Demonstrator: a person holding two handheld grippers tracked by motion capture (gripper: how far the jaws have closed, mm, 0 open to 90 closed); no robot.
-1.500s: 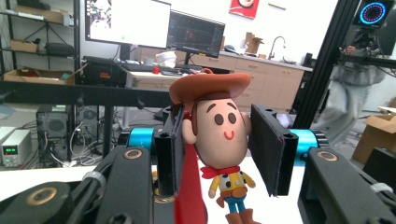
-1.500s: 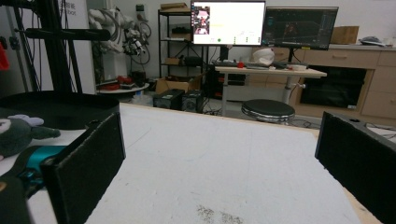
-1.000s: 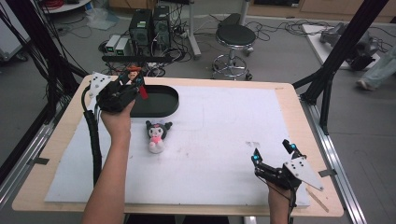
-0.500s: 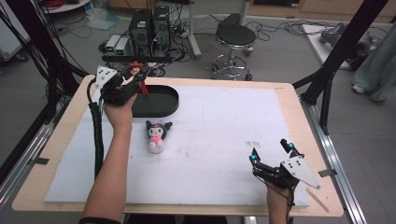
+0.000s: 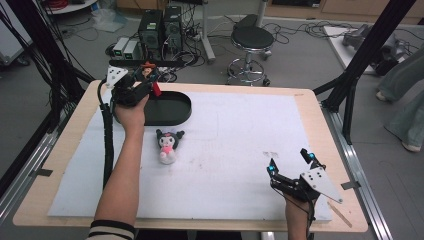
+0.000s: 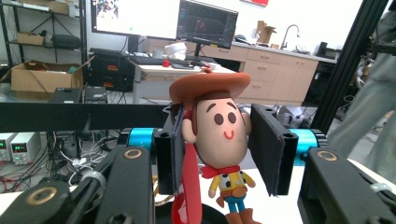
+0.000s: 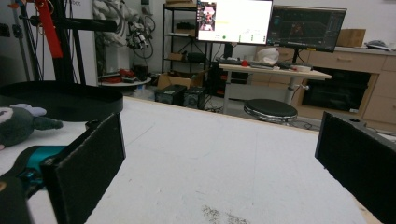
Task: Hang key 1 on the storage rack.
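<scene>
Step in hand, as judged: place the cowboy figure (image 6: 219,140) into the black tray (image 5: 170,107).

Status
- Left gripper (image 5: 145,82) is clenched on the cowboy figure, pads pressing both sides of its head; body and boots hang free below the jaws, and a red strap (image 6: 189,186) dangles alongside.
- Figure is held aloft near the tray's far-left end, at the back-left of the worktop (image 5: 240,145).
- Right gripper (image 5: 292,167) sits released, jaws wide apart, near the front-right edge, well apart from the work.
- A dark-haired plush doll (image 5: 167,145) lies on the worktop just in front of the tray, not yet in it.

Procedure (recommended)
1. Bring the figure over the tray's open middle, not its rim.
2. Lower until the boots are close to the tray floor before letting go; a head-only grip lets the body swing, so move slowly.
3. Keep the strap inside the tray wall; it could catch on the rim.
4. Release w/ a small jaw opening, then lift straight up.

Caution: the head is rounded and smooth-looking, so slip is likely if grip relaxes early. Keep the forearm clear of the plush doll.
</scene>
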